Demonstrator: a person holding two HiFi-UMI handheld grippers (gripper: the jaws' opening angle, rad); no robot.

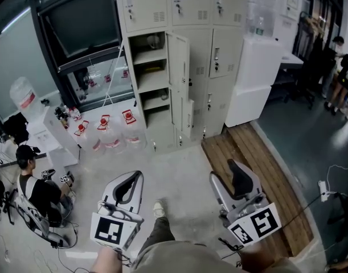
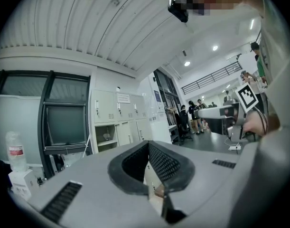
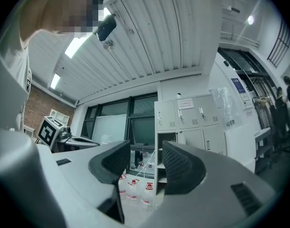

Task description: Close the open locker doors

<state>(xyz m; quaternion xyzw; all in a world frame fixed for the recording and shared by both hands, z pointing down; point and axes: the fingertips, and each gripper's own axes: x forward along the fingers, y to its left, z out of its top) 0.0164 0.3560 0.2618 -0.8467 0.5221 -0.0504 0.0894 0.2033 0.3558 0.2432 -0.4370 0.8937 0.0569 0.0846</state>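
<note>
Approach stage: left tool [image 1: 136,176] pinched shut, empty, right tool [image 1: 228,174] wide, empty, both far from 2 open pale-grey metal locker doors [image 1: 179,61]; next, step closer and push.

Grey concrete floor [image 1: 185,169], wooden platform [image 1: 259,169], dark window [image 1: 82,21]

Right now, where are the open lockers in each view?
Head view: lockers top centre.
Left gripper view: lockers left of centre.
Right gripper view: lockers at centre.
Landmark: the dark window just left of them.
</note>
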